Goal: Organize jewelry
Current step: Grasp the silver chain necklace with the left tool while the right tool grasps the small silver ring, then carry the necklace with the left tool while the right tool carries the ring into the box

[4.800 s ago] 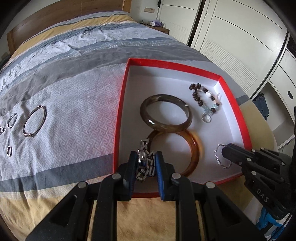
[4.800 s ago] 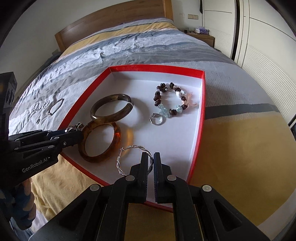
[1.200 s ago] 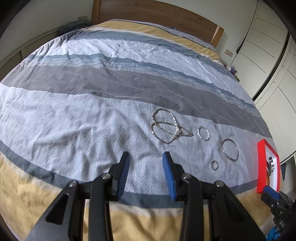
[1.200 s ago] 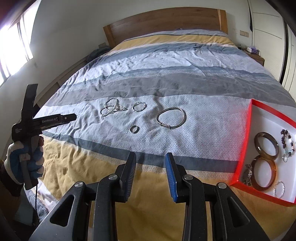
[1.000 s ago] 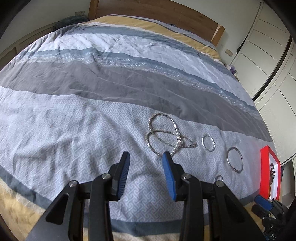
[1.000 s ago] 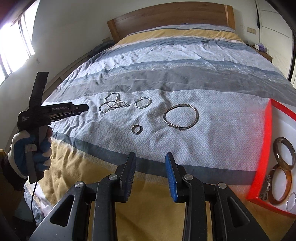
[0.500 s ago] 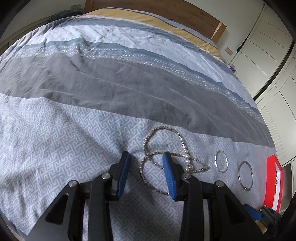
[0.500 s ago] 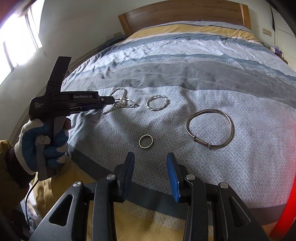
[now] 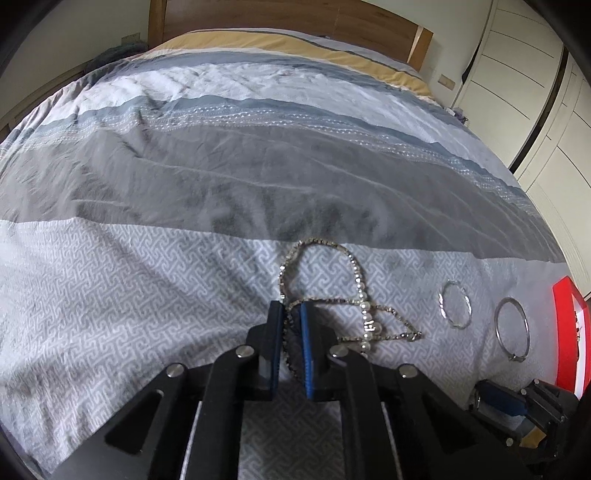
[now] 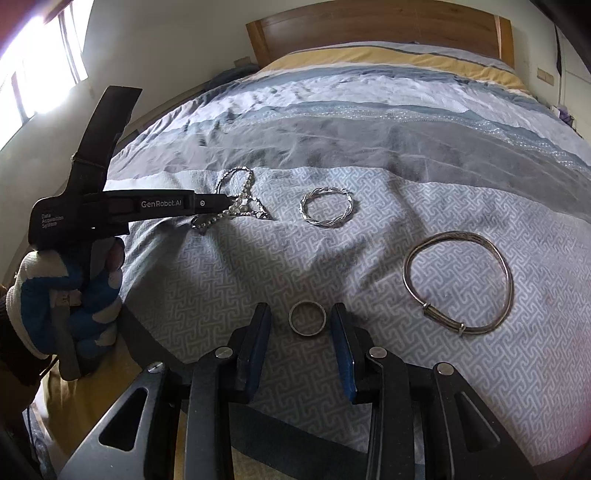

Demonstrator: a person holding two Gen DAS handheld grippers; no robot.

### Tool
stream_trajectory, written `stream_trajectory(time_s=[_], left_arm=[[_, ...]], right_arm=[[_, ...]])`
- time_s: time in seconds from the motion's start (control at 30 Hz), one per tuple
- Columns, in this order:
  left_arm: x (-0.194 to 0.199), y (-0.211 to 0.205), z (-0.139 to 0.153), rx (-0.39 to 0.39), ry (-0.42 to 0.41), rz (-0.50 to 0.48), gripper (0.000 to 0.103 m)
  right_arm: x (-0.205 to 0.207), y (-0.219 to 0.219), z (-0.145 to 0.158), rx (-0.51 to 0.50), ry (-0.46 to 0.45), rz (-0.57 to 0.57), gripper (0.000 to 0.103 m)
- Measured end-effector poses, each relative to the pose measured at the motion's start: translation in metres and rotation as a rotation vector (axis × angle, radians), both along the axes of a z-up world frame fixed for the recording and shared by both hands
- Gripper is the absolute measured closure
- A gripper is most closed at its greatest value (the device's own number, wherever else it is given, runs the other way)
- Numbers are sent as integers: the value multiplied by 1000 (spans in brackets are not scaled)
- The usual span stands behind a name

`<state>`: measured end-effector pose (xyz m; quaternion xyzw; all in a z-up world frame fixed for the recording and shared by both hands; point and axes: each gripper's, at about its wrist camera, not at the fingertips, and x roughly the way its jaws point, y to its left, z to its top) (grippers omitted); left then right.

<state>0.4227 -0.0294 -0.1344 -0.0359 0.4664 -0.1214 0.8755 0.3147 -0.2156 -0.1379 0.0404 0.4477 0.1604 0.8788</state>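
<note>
A tangled silver and pearl chain necklace [image 9: 332,295] lies on the patterned bedspread. My left gripper [image 9: 291,314] is shut on its near loop; it also shows in the right wrist view [image 10: 221,202] at the necklace [image 10: 240,192]. My right gripper [image 10: 301,314] is open, its fingers on either side of a small silver ring [image 10: 307,318] on the bed. A twisted silver hoop [image 10: 327,206] and a large silver bangle [image 10: 460,280] lie further right. The hoop [image 9: 454,308] and bangle [image 9: 511,328] also show in the left wrist view.
The red jewelry box [image 9: 567,332] sits at the bed's right edge. The bed has grey, white and yellow stripes and a wooden headboard [image 10: 369,26]. White wardrobes [image 9: 535,74] stand to the right. A gloved hand [image 10: 66,288] holds the left gripper.
My left gripper came down onto the necklace and closed on its loop. My right gripper moved forward and now straddles the small ring, still open.
</note>
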Motion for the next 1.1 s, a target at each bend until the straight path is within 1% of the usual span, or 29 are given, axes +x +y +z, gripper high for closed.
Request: stream_trajectory(time_s=[0.03,0.07,0.27,0.43,0.6,0.73,0.93,1.1], left_arm=[[-1,-1,1,5,-2,0,97],[-2,-1,2,8,-3,3,98],[-16,1,13,22,-4,18,99],[-39,5,37,34,-26,17,99],[-66,10,73,29,-63,11,99],[-93,16,108,11,-98,5,99],[-135,21,159,7,-159,-11,99],[-171,20,196,-15,-201,-31,99]], right_arm=[[1,0,-1,-3,2,-1,77],[1,0,-2,-2,6,-2,82],[-3,0,1,-12,5,3,83],[-21,-3,18,6,-13,5,83],[-47,-7,46,20,-40,-7,83],[-74,-7,72,22,-67,-11,83],[-120,-15,114,20,-113,-29,83],[-160,-24,145,8,-158,-59,83]])
